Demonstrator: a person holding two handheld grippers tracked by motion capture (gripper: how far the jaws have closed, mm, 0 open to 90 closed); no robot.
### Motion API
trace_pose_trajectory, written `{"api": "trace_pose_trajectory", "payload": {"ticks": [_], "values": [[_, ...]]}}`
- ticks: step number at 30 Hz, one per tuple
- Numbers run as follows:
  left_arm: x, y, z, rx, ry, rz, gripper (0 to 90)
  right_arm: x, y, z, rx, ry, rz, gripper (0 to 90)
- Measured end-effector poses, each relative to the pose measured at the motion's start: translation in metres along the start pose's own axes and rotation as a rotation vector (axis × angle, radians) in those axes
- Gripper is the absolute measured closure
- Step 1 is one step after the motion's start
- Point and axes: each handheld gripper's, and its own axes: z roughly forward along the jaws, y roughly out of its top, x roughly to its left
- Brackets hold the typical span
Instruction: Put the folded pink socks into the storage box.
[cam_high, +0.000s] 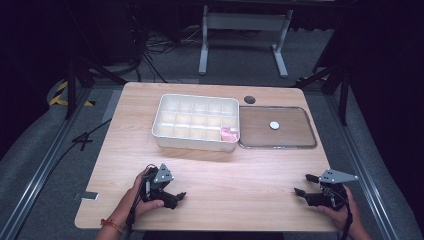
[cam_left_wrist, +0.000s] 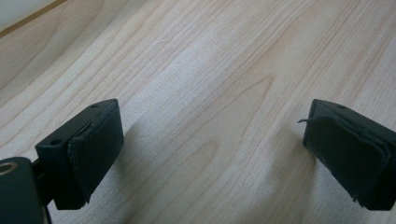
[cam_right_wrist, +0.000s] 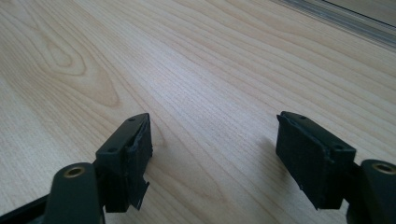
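Both grippers sit low at the near edge of the table (cam_high: 210, 175), jaws spread, nothing in them: left gripper (cam_high: 176, 196), right gripper (cam_high: 305, 185). The white disc (cam_high: 274, 125) lies alone on the tray (cam_high: 310, 135), well away. I'd reach with the right, come straight down and pinch its rim. Something pink (cam_high: 229, 132) sits in the box's (cam_high: 165, 107) near-right compartment, too blurry to identify.

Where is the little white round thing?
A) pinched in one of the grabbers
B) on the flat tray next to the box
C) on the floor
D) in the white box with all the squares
B: the small white disc lies on the flat tray to the right of the divided white box, far from both grippers, whose jaws are open and hold nothing.
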Motion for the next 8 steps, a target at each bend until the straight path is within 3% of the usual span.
{"api": "trace_pose_trajectory", "payload": {"ticks": [8], "values": [[-0.0005, 0.0001, 0.0004, 0.004, -0.001, -0.014, 3.9, -0.0001, 0.0, 0.0, 0.0, -0.002, 0.0, 27.2]]}}
